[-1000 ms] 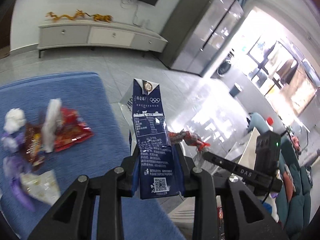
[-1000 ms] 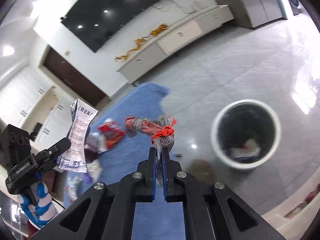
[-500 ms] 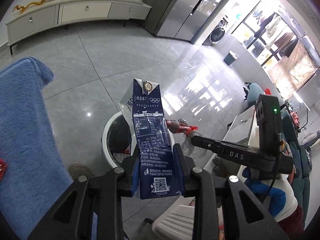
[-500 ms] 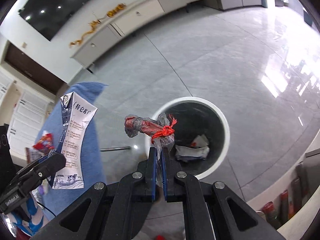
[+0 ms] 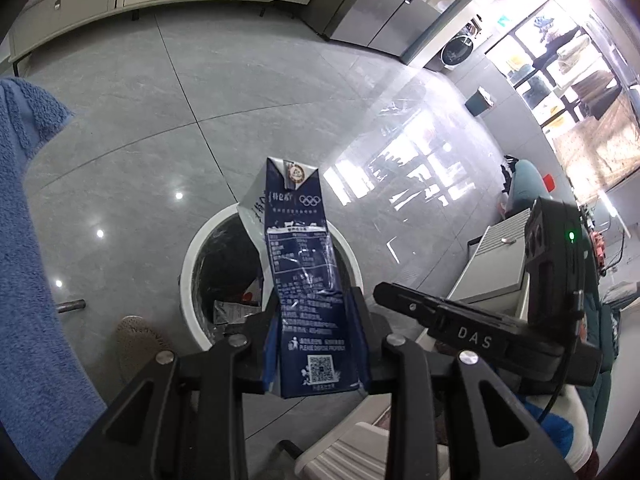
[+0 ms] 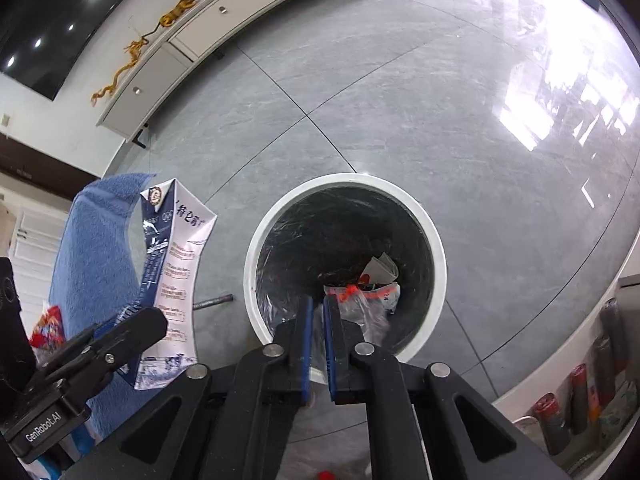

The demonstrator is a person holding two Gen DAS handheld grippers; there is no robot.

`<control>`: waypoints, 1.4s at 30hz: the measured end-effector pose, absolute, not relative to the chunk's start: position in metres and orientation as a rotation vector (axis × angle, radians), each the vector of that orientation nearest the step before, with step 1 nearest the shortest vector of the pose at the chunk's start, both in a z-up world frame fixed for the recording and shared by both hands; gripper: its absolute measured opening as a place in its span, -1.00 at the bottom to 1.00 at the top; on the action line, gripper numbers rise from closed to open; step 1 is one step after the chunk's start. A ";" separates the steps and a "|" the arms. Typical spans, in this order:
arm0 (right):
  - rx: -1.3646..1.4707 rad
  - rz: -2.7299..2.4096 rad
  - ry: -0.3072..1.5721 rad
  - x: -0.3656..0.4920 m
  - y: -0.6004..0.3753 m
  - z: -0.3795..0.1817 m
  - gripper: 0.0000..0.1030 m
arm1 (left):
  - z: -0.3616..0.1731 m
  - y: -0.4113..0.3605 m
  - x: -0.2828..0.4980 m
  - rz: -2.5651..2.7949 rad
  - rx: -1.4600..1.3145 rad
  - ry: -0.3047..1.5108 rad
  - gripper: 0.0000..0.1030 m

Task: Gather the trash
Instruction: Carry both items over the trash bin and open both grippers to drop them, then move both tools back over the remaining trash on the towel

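Observation:
My left gripper (image 5: 316, 308) is shut on a flattened dark blue milk carton (image 5: 302, 280) and holds it upright above the near rim of a white round bin (image 5: 192, 264). The carton also shows at the left of the right wrist view (image 6: 172, 276). My right gripper (image 6: 316, 312) stands over the bin (image 6: 432, 232) with its jaws slightly apart and nothing between them. A clear plastic bag with a red tie (image 6: 360, 304) lies inside the bin just past the fingertips, among other trash.
A blue towel-covered surface (image 5: 24, 240) lies at the left, with a red snack wrapper (image 6: 48, 326) on it. A low white cabinet (image 6: 192, 28) stands against the far wall. A white ledge with bottles (image 6: 576, 396) is at the right. The floor is grey tile.
Both grippers have swung from the blue surface over to the bin. My right gripper has let go of the red-tied plastic bag, which now lies in the bin. The left still holds the carton.

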State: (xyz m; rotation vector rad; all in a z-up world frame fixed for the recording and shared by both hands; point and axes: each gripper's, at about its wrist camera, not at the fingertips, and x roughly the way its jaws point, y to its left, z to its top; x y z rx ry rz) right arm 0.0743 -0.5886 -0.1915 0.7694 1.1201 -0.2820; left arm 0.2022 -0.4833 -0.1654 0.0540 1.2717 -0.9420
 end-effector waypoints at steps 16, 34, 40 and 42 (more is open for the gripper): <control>0.798 -0.256 0.956 0.061 -0.584 -0.135 -0.39 | -0.136 -0.465 0.193 -0.934 0.006 1.224 -0.13; 0.701 -0.059 0.748 0.037 -0.475 -0.019 -0.34 | -0.016 -0.328 0.119 -0.867 0.007 0.935 -0.12; 0.668 0.018 0.705 0.032 -0.425 0.005 -0.33 | 0.001 -0.249 0.108 -0.804 -0.028 0.870 -0.11; 0.652 0.040 0.698 0.029 -0.409 0.010 -0.32 | 0.006 -0.218 0.104 -0.771 -0.032 0.842 -0.11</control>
